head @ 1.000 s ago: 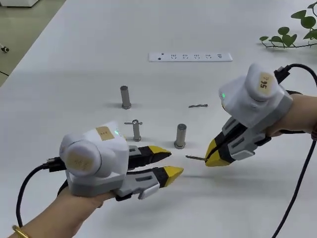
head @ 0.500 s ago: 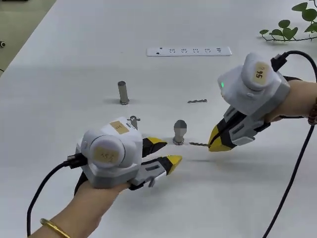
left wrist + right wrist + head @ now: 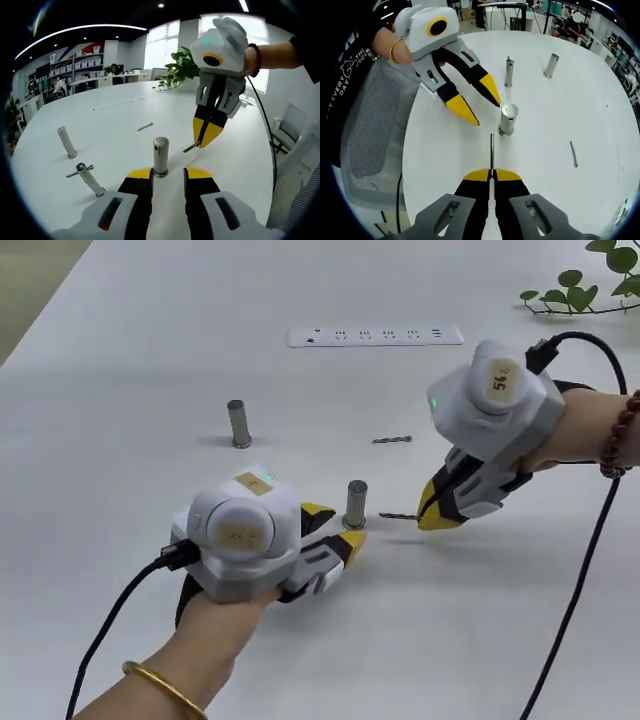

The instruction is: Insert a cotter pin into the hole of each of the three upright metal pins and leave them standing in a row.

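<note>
**Cotter pin held level beside the nearest metal pin**

We see the right gripper [image 3: 430, 520] with its fingers closed on a cotter pin [image 3: 398, 516]. The cotter pin sticks straight out from the fingertips and lies roughly level above the white surface [image 3: 150, 370]. Its free end points at the nearest upright metal pin [image 3: 355, 505] and stops just short of it, low on the shaft.

The left gripper [image 3: 338, 527] has its fingers open and holds nothing. In the left gripper view the nearest metal pin stands just ahead of the gap between its two yellow fingertips. We cannot tell whether either tip touches it.

A second metal pin [image 3: 90, 179] stands to the left in that view, with a cotter pin already across its top. The third metal pin [image 3: 238, 423] stands farther back, bare. A spare cotter pin [image 3: 392, 440] lies flat on the surface beyond the grippers. A power strip [image 3: 375, 336] lies at the far side.
</note>
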